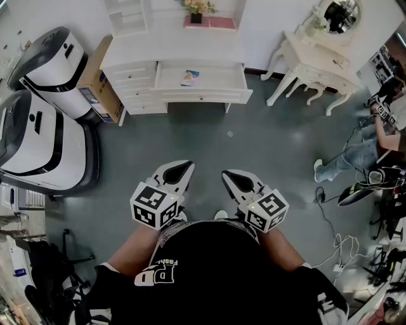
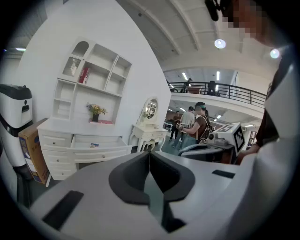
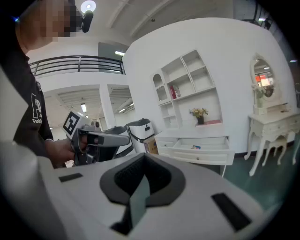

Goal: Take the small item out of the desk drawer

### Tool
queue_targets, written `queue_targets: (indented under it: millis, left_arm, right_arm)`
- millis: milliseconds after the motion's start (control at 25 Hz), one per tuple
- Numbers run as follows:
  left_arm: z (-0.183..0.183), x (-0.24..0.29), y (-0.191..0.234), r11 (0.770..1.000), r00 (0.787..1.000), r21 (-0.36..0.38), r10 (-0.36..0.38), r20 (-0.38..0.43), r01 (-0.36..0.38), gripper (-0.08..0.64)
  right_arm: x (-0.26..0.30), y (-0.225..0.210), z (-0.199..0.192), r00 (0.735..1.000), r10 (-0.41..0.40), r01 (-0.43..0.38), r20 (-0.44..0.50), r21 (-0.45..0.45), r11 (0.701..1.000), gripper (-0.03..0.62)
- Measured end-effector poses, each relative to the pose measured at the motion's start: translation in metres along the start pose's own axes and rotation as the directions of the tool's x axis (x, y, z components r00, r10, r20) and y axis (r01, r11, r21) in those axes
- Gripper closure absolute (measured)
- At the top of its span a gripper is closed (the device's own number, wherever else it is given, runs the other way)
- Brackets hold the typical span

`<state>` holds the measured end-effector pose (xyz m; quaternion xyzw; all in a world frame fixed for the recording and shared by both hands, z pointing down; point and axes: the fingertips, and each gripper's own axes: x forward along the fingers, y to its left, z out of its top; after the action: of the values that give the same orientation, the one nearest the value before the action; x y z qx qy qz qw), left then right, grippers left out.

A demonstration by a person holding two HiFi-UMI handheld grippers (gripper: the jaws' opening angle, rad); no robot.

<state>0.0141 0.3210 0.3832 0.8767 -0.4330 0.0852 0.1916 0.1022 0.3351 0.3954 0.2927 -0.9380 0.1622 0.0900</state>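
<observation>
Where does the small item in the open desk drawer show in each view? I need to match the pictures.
Head view: small item at top centre, lying in the open drawer.
Left gripper view: small item left of centre, in the drawer.
Right gripper view: small item right of centre, in the drawer.
Shared landmark: the flower pot above the drawer, also at and.

Two grippers, one open drawer, one small item, two white machines.
</observation>
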Motion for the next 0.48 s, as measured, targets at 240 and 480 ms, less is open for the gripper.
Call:
queue_targets:
  millis: [240, 480]
  left_arm:
    - [0.0047, -0.0058, 0.0046, 1.0, 1.0, 0.006, 0.008, 0.012, -0.008, 0.545]
    - [0.0011, -0.0069, 0.0075, 1.0, 1.0, -0.002, 0.01, 0.014, -0.01, 0.545]
  right_arm:
    - [0.0018, 0.006, 0.0002, 1.0, 0.004, -0.004, -0.005, -0.005, 1.0, 0.586]
    - [0.0042, 0.0071, -0.0006, 1.0, 0.003, -0.003, 0.0, 0.006, 1.0, 0.586]
